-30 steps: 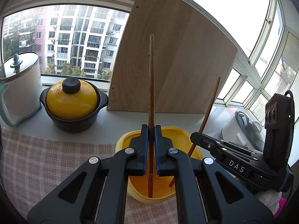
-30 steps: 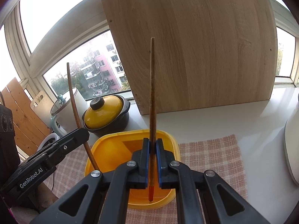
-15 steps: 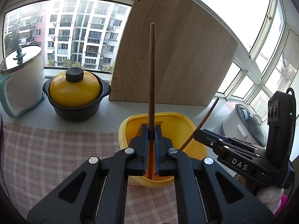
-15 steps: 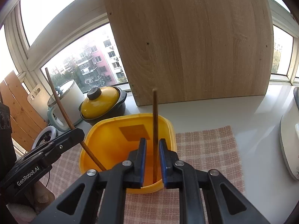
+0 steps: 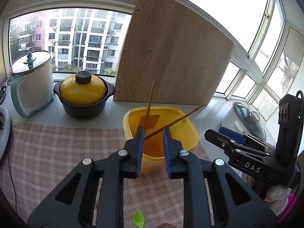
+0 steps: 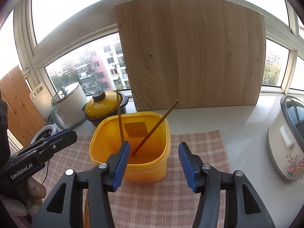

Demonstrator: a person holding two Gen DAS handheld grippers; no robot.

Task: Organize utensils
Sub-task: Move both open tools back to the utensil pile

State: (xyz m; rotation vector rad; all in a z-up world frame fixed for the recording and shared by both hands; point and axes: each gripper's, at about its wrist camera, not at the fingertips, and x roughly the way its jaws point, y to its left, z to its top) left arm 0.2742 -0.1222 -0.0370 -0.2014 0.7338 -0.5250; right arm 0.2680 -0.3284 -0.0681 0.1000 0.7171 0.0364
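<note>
My fingers [image 5: 139, 146] have just been opening, gripping nothing; both chopsticks [image 6: 155, 127] are leaning upright in the yellow tub [image 6: 163, 163], tops splaying apart; labels read "DAS", "GenRobot.AI".

A wooden board [image 6: 191, 57] leans behind a yellow-lidded pot [image 5: 83, 96] and white kettle [image 5: 32, 81].

Counted: two chopsticks [image 6: 154, 127] standing in one yellow tub [image 6: 106, 159]. One yellow-lidded casserole pot [image 5: 83, 98]. One white kettle-style cooker with glass lid [image 5: 31, 83]. One floral rice cooker [image 6: 286, 148]. One wooden board [image 6: 191, 57] against the window. One checked cloth [image 5: 57, 152]. One green spoon [image 5: 138, 219]. Two sets of tongs [image 6: 153, 159].
</note>
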